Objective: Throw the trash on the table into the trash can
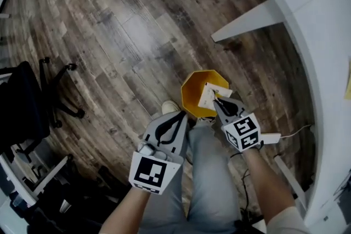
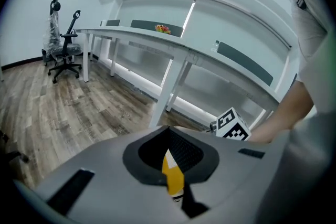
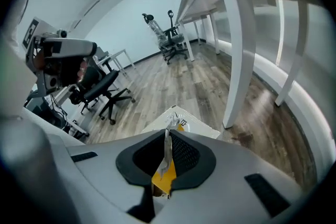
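An orange trash can [image 1: 193,90] stands on the wood floor just ahead of my feet. My right gripper [image 1: 215,97] hangs over its rim, shut on a flat white wrapper [image 1: 210,93] that hangs above the can's opening. In the right gripper view the crinkled wrapper [image 3: 167,140] runs between the closed jaws and spreads out beyond them. To the left of the can my left gripper [image 1: 183,115] is shut, with nothing held. The left gripper view shows its jaws closed, and the right gripper's marker cube [image 2: 232,124] ahead.
A white table leg [image 1: 247,22] and the table's edge [image 1: 307,13] lie to the right. A black office chair [image 1: 33,101] stands at the left. A white power strip [image 1: 271,138] with a cable lies on the floor by my right arm. More chairs [image 2: 65,44] stand far off.
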